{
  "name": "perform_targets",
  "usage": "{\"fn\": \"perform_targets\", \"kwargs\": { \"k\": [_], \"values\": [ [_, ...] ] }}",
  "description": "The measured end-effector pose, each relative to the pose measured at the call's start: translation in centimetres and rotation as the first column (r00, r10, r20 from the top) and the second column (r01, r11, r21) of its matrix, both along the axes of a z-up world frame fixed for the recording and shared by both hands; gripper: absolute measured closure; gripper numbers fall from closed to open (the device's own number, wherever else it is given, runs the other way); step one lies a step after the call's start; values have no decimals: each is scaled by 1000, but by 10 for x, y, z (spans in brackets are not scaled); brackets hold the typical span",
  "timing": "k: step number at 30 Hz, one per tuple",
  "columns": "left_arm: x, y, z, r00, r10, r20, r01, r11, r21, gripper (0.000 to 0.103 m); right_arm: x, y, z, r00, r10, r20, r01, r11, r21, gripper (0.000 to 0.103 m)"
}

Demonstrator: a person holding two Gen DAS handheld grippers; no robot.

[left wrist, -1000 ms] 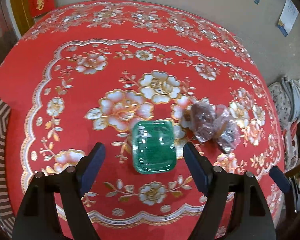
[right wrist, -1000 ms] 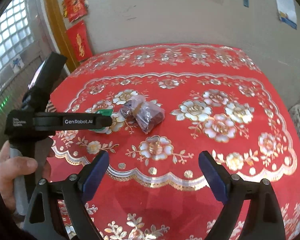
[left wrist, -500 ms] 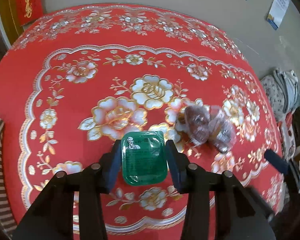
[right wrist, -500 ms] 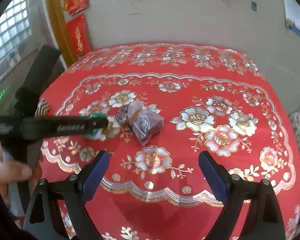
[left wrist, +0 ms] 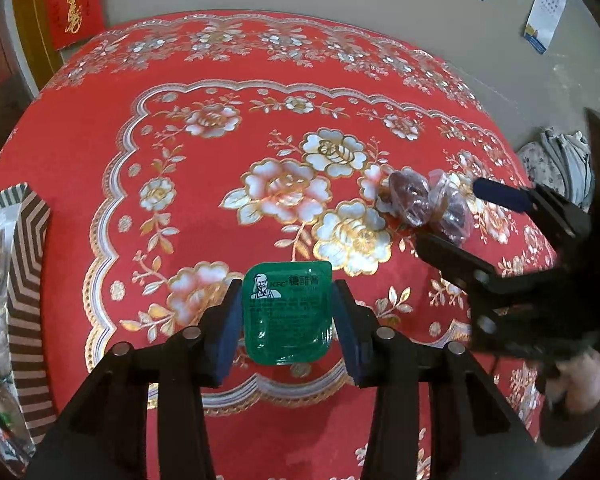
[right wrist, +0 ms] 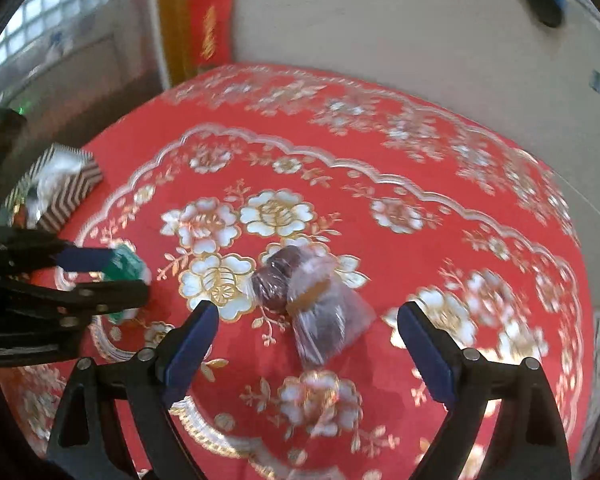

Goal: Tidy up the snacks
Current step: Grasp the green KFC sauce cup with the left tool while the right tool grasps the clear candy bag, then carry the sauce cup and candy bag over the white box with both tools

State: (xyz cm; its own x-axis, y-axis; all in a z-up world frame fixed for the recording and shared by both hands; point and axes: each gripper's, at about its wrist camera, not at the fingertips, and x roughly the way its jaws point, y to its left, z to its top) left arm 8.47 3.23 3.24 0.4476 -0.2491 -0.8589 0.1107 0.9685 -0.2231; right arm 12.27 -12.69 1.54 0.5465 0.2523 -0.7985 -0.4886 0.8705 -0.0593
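A green KFC sauce packet (left wrist: pixel 287 311) is held between the blue pads of my left gripper (left wrist: pixel 286 312), which is shut on it above the red flowered tablecloth (left wrist: pixel 204 208). It also shows in the right wrist view (right wrist: pixel 125 267), at the left, between the left gripper's fingers. Two clear-wrapped dark brown snacks (right wrist: pixel 308 300) lie on the cloth. My right gripper (right wrist: pixel 306 320) is open, its fingers on either side of the nearer wrapped snack. In the left wrist view the wrapped snacks (left wrist: pixel 424 202) lie at the right, with the right gripper's fingers (left wrist: pixel 500 196) around them.
A brown-and-white striped box (left wrist: pixel 24 280) with packaged snacks inside stands at the table's left edge; it also shows in the right wrist view (right wrist: pixel 60 188). A wall is behind the round table. Folded cloth (left wrist: pixel 560 164) lies beyond the right edge.
My left gripper closed on the green packet and lifted it back toward the near edge. My right gripper moved forward and down until its open fingers bracket the wrapped snacks.
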Motion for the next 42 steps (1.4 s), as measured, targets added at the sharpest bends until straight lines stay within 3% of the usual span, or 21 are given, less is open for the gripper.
{"fn": "perform_targets", "kwargs": {
  "k": [4, 8, 12, 16, 18, 24, 25, 26, 27, 28, 34, 35, 36, 37, 38, 39, 42],
  "values": [
    [-1, 2, -4, 1000, -3, -11, 3, 1000, -1, 62, 14, 8, -16, 999, 31, -19, -31, 999, -20, 11],
    [0, 1, -6, 1000, -5, -9, 5, 1000, 1, 62, 18, -1, -22, 998, -23, -59, 28, 996, 87, 37],
    [1, -2, -5, 1000, -16, -7, 16, 1000, 2, 63, 11, -12, -19, 993, -69, -92, 83, 985, 152, 40],
    [-1, -1, -5, 999, -28, -17, 27, 1000, -5, 63, -10, -20, -11, 992, -106, -71, 118, 973, 198, 48],
    [-2, -1, -5, 999, -33, -20, 33, 999, 1, 62, -21, -23, -8, 991, -116, -69, 128, 967, 218, 60],
    [-2, 1, -5, 999, -11, -37, 11, 1000, -4, 58, -33, -20, -11, 990, -117, -74, 129, 974, 186, 54],
    [-2, 0, -5, 999, -12, -39, 12, 1000, 0, 54, -34, -18, -8, 993, -100, -65, 110, 977, 180, 48],
    [-3, -1, -5, 999, -13, -42, 13, 1000, 4, 46, -35, -16, -6, 995, -87, -55, 95, 980, 176, 31],
    [-4, -2, -5, 999, -13, -45, 13, 1000, 11, 39, -36, -13, -3, 997, -78, -29, 82, 984, 159, 20],
    [-4, -4, -5, 999, -11, -47, 12, 1000, 17, 37, -36, -10, -2, 997, -71, -17, 73, 987, 146, 18],
    [-1, -2, -7, 999, 17, -27, -16, 998, 55, 37, -22, 6, -9, 999, -22, -44, 25, 997, 72, 24],
    [-2, -4, -7, 1000, 8, -22, -6, 998, 60, 37, -20, 5, -10, 998, -34, -49, 37, 996, 77, 33],
    [-2, -6, -8, 1000, 1, -16, 0, 997, 71, 37, -16, 2, -14, 996, -49, -69, 55, 995, 88, 50],
    [-3, -9, -8, 1000, -6, -8, 7, 996, 90, 40, -12, -1, -19, 993, -52, -106, 64, 992, 108, 51],
    [-4, -13, -8, 1000, -21, 5, 20, 993, 113, 56, -11, -2, -21, 992, -59, -114, 71, 991, 110, 54],
    [-4, -15, -7, 999, -31, 13, 30, 993, 114, 61, -13, -4, -23, 993, -62, -105, 73, 991, 109, 54],
    [-3, -9, -7, 999, -35, 12, 34, 996, 85, 62, -23, -8, -20, 994, -67, -91, 77, 989, 122, 58]
  ]
}}
